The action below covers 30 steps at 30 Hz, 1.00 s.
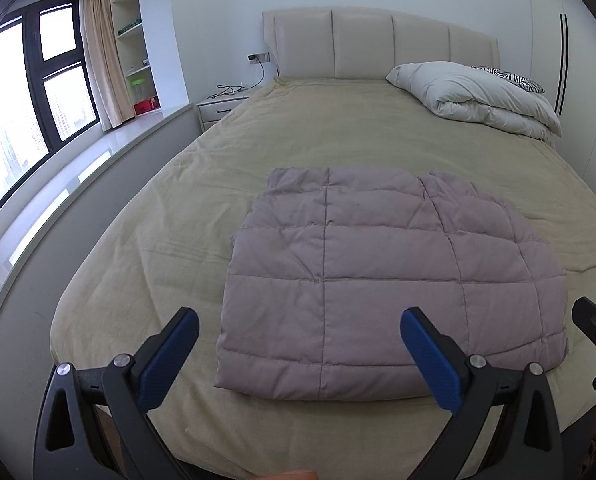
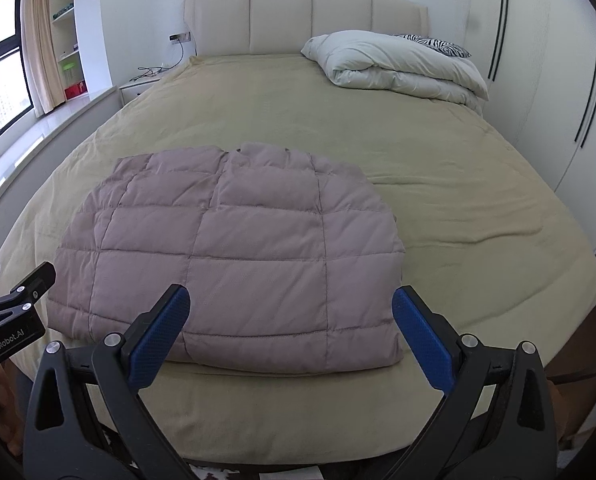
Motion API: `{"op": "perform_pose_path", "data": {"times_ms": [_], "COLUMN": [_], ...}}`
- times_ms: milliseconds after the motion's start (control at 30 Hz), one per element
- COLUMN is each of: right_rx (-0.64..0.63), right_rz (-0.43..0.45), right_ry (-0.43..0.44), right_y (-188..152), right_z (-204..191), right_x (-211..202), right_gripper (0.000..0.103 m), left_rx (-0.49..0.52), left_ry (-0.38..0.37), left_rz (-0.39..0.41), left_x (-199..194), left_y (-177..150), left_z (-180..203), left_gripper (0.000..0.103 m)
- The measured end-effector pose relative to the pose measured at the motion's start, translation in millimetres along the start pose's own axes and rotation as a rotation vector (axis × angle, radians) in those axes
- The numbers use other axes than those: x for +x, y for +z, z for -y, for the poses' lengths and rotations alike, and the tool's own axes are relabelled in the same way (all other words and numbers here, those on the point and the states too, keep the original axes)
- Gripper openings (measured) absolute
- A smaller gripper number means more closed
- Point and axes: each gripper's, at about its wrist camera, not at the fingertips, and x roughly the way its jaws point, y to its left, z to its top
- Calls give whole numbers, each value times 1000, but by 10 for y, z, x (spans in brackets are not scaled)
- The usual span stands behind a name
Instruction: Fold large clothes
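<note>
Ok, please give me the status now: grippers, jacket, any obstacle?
Left gripper open, empty. Right gripper open, empty. Quilted jacket folded flat on bed, untouched. No obstacle near; duvet far at headboard.

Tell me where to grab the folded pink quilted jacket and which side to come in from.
Take the quilted jacket by its thick near edge, at the two front corners, coming in low from the foot of the bed. That edge faces both open grippers, left and right, and its puffy layers give the fingers something to close on.
</note>
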Motion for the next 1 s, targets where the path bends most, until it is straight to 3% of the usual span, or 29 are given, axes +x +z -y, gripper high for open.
{"op": "perform_pose_path", "data": {"times_ms": [1000], "right_rx": [-3], "right_rz": [-16], "right_ry": [1], "right_y": [-19], "right_z": [-34], "right_x": [112], "right_gripper": [103], "left_rx": [6], "left_ry": [-6], "left_rz": [-8], "left_x": [16], "left_y": [-36], "left_z": [28], "left_gripper": [103]}}
